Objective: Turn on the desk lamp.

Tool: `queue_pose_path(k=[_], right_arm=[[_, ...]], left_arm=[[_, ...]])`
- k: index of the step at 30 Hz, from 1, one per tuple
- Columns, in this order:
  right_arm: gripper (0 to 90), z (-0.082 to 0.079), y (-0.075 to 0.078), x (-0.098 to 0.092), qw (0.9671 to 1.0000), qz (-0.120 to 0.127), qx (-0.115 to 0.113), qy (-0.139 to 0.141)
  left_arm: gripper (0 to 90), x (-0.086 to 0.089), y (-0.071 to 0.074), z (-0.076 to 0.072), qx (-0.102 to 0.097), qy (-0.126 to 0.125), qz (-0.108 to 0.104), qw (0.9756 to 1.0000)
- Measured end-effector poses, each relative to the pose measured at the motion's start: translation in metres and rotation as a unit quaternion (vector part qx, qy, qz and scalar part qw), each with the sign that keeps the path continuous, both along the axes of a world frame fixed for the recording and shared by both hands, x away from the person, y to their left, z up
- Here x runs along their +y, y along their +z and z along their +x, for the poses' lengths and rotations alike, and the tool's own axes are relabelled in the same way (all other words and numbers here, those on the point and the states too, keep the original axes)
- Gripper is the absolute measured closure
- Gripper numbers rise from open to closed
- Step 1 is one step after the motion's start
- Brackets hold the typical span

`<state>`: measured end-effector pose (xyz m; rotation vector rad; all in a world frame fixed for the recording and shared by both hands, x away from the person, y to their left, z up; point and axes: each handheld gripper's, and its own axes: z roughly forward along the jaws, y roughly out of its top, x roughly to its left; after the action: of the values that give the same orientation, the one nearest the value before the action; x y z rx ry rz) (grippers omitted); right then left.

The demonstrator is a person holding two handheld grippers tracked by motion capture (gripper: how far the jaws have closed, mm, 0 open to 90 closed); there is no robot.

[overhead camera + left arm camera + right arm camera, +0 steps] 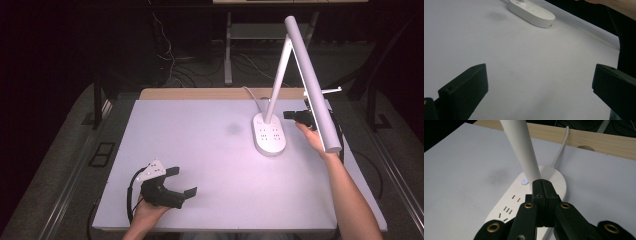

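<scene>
One white desk lamp (295, 75) stood on the far right part of the counter (200, 150), its oval base (269, 134) carrying socket slots and a small round button (524, 181) that glowed blue. It looked rigid plastic, smooth and a bit slippery; I judged the base heavy enough to stay put under a light press, while the thin slanted stem and long tube head would lever easily if pushed, so the base edge or the low stem seemed the safest hold. The right claw (544, 187), jaws pressed together on nothing, hovered over the base beside the stem. The left claw (177, 182), spread wide and empty, hung low over the near left counter. That matte white surface was bare, with a faint grey smudge (233, 129). Dark floor and loose cables (170, 55) lay beyond.
</scene>
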<state>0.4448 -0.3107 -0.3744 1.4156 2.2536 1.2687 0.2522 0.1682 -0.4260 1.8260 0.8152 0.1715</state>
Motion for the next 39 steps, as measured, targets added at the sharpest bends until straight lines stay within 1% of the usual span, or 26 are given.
queue_pose_path(k=[2, 4, 6, 8, 9, 10, 11, 12, 13, 15, 16, 17, 21, 22, 23, 26, 27, 28, 29, 30, 31, 32, 33, 34, 35, 39], right_arm=[[89.8, -0.007, 0.005, 0.001, 1.0, 0.003, -0.002, -0.001], [89.8, -0.009, 0.006, 0.001, 1.0, 0.004, -0.003, 0.0], [89.7, -0.017, 0.008, 0.001, 0.9999, 0.01, -0.005, 0.002], [89.6, -0.02, 0.008, 0.001, 0.9999, 0.014, -0.004, 0.002], [89.4, -0.027, 0.008, 0.002, 0.9998, 0.019, -0.004, 0.004], [89.4, -0.027, 0.008, 0.002, 0.9998, 0.019, -0.004, 0.004], [81.0, -0.033, 0.009, 0.003, 0.9997, 0.025, -0.001, 0.003], [78.4, -0.036, 0.009, 0.003, 0.9996, 0.028, 0.002, 0.003], [78.4, -0.036, 0.009, 0.003, 0.9996, 0.028, 0.002, 0.003], [70.0, -0.045, 0.011, 0.005, 0.9994, 0.035, 0.004, -0.003], [70.0, -0.045, 0.011, 0.005, 0.9994, 0.035, 0.004, -0.003], [67.3, -0.048, 0.011, 0.005, 0.9994, 0.034, 0.002, -0.004], [53.3, -0.059, 0.014, 0.009, 0.9995, 0.031, -0.004, -0.005], [45.4, -0.064, 0.014, 0.01, 0.9994, 0.033, -0.006, -0.005], [45.4, -0.064, 0.014, 0.01, 0.9994, 0.033, -0.006, -0.005], [34.1, -0.072, 0.013, 0.013, 0.9993, 0.035, -0.007, -0.011], [29.5, -0.075, 0.012, 0.014, 0.9992, 0.037, -0.005, -0.011], [17.8, -0.081, 0.012, 0.015, 0.999, 0.043, -0.005, -0.01], [17.8, -0.081, 0.012, 0.015, 0.999, 0.043, -0.005, -0.01], [12.0, -0.084, 0.011, 0.016, 0.9988, 0.048, -0.006, -0.007], [10.6, -0.087, 0.01, 0.017, 0.9987, 0.05, -0.007, -0.004], [0.7, -0.092, 0.008, 0.02, 0.9987, 0.05, -0.008, 0.004], [0.7, -0.092, 0.008, 0.02, 0.9987, 0.05, -0.008, 0.004], [0.1, -0.099, 0.007, 0.021, 0.9984, 0.054, -0.01, 0.01], [0.1, -0.099, 0.007, 0.021, 0.9984, 0.054, -0.01, 0.01], [0.1, -0.112, 0.003, 0.023, 0.9979, 0.061, -0.015, 0.016]], left_arm=[[0.0, 0.0, 0.0, 0.0, -0.001, -0.001, -0.001, 1.0], [0.0, -0.001, 0.0, 0.0, 0.0, -0.002, -0.001, 1.0], [0.0, -0.001, 0.0, 0.0, 0.0, -0.003, -0.002, 1.0], [0.0, -0.001, 0.0, 0.0, -0.001, -0.003, -0.003, 1.0], [0.0, -0.001, 0.001, 0.0, -0.001, -0.004, -0.002, 1.0], [0.0, -0.001, 0.0, 0.0, -0.001, -0.003, -0.003, 1.0], [0.0, -0.001, 0.001, 0.0, 0.0, -0.005, -0.003, 1.0], [0.0, -0.001, 0.001, 0.0, 0.0, -0.005, -0.003, 1.0], [0.0, -0.001, 0.001, 0.0, 0.0, -0.005, -0.004, 1.0], [0.0, -0.002, 0.001, 0.0, 0.0, -0.005, -0.003, 1.0], [0.0, -0.002, 0.001, 0.0, 0.0, -0.005, -0.004, 1.0], [0.0, -0.002, 0.001, 0.0, -0.001, -0.005, -0.004, 1.0], [0.0, -0.001, 0.001, 0.0, -0.003, -0.006, -0.004, 1.0], [0.0, -0.001, 0.001, 0.0, -0.003, -0.006, -0.005, 1.0], [0.0, -0.001, 0.001, 0.0, -0.003, -0.006, -0.005, 1.0], [0.0, -0.001, 0.001, 0.0, -0.003, -0.007, -0.005, 1.0], [0.0, -0.002, 0.001, 0.0, -0.002, -0.007, -0.005, 1.0], [0.0, -0.002, 0.001, 0.0, -0.002, -0.007, -0.005, 1.0], [0.0, -0.002, 0.001, 0.0, -0.002, -0.007, -0.005, 1.0], [0.0, -0.002, 0.001, 0.0, -0.002, -0.006, -0.006, 1.0], [0.0, -0.002, 0.001, 0.0, -0.002, -0.006, -0.006, 1.0], [0.0, -0.002, 0.001, 0.0, -0.002, -0.006, -0.005, 1.0], [0.0, -0.002, 0.001, 0.001, -0.001, -0.005, -0.005, 1.0], [0.0, -0.002, 0.001, 0.001, -0.001, -0.005, -0.005, 1.0], [0.0, -0.002, 0.001, 0.001, -0.001, -0.005, -0.005, 1.0], [0.0, -0.002, 0.001, 0.001, -0.002, -0.007, -0.004, 1.0]])
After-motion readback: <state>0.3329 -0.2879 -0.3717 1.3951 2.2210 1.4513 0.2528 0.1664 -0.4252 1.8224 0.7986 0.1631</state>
